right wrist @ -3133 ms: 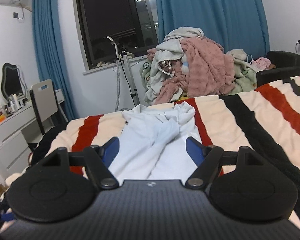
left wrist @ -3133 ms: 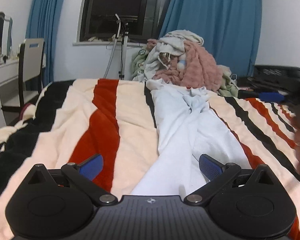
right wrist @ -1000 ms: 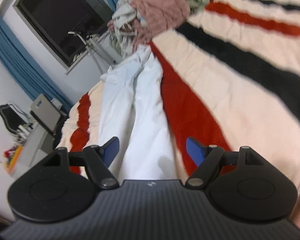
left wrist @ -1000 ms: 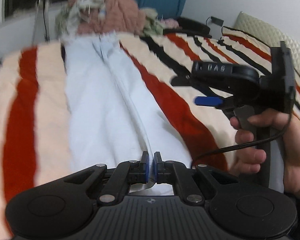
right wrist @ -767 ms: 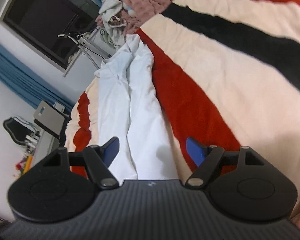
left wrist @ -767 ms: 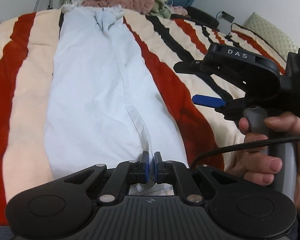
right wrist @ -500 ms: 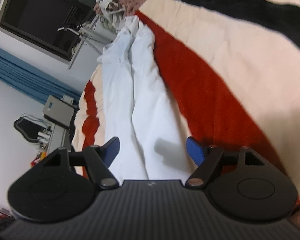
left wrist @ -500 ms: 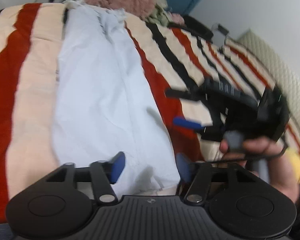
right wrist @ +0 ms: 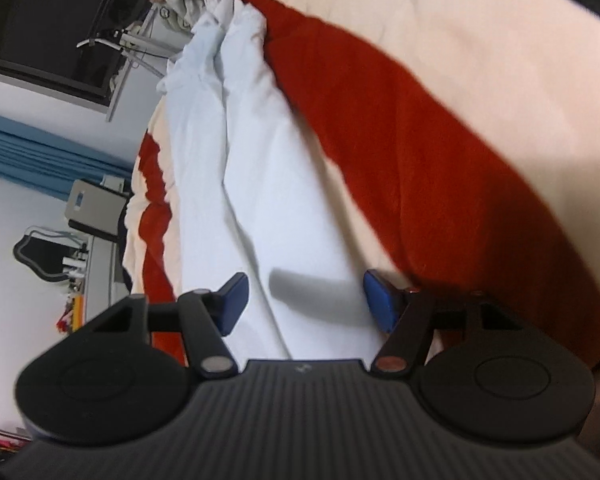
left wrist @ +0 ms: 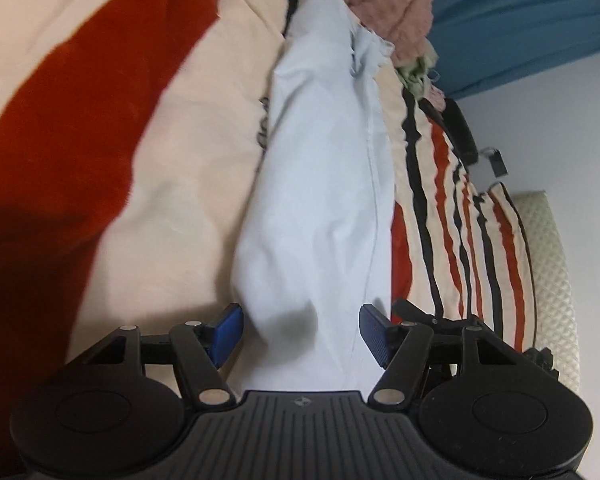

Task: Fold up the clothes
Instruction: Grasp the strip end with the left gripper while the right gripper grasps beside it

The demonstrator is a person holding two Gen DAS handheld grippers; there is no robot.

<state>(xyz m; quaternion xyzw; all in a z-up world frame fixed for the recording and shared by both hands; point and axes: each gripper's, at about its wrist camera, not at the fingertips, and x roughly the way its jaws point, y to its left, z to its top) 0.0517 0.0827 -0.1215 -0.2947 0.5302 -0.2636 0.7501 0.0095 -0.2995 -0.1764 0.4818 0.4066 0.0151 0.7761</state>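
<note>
Headboard (left wrist: 548,264) in left view only, chair (right wrist: 96,208) perhaps in right, both hand-held grippers agape over garment (left wrist: 320,184).

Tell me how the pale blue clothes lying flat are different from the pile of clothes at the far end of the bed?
The pale blue garment is one piece, laid out long and flat along the striped blanket; the clothes pile is many pieces heaped in a crumpled mound. The garment is a single pale colour; the pile mixes pink, white and green. The garment reaches the open left gripper; the pile lies far from it. Both rest on the bed.
</note>
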